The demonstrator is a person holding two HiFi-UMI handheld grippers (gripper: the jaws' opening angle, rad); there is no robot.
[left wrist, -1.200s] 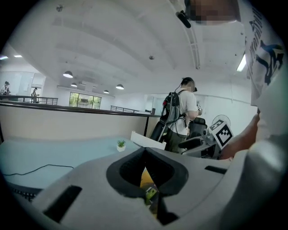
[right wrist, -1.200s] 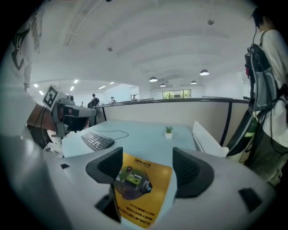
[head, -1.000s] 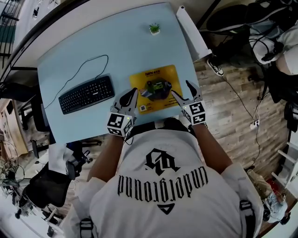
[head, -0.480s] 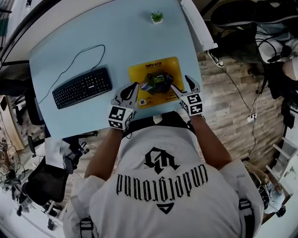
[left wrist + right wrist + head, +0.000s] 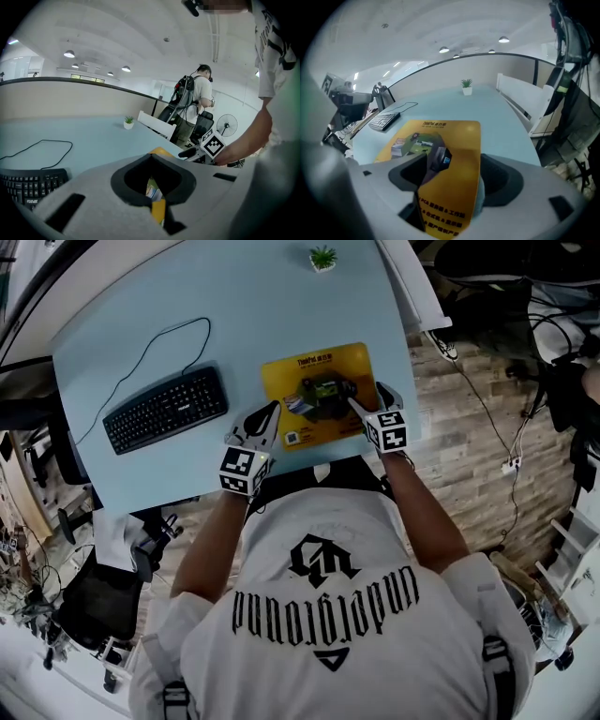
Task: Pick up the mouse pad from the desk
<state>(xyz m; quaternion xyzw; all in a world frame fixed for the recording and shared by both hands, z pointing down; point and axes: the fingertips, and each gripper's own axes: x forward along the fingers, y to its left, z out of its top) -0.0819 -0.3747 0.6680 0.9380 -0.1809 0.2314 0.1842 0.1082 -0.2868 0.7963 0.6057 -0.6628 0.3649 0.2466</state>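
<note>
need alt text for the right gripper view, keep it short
The right hand-held gripper has its jaws closed on the near edge of a yellow printed mouse pad, which curls up off a pale blue desk. Further back, a keyboard lies at the left and a small potted plant stands near the desk's far edge.

Black keyboard (image 5: 166,410) with looping cable (image 5: 155,352), small potted plant (image 5: 322,257) well apart

We're in an open office here: a pale blue desk (image 5: 141,324) carries a keyboard (image 5: 165,410) and a small potted plant (image 5: 323,258) at the top of the head view. A black office chair (image 5: 89,601) sits lower left. In the left gripper view, ceiling lights (image 5: 69,54) run overhead and a fan (image 5: 226,125) stands at the right.
</note>
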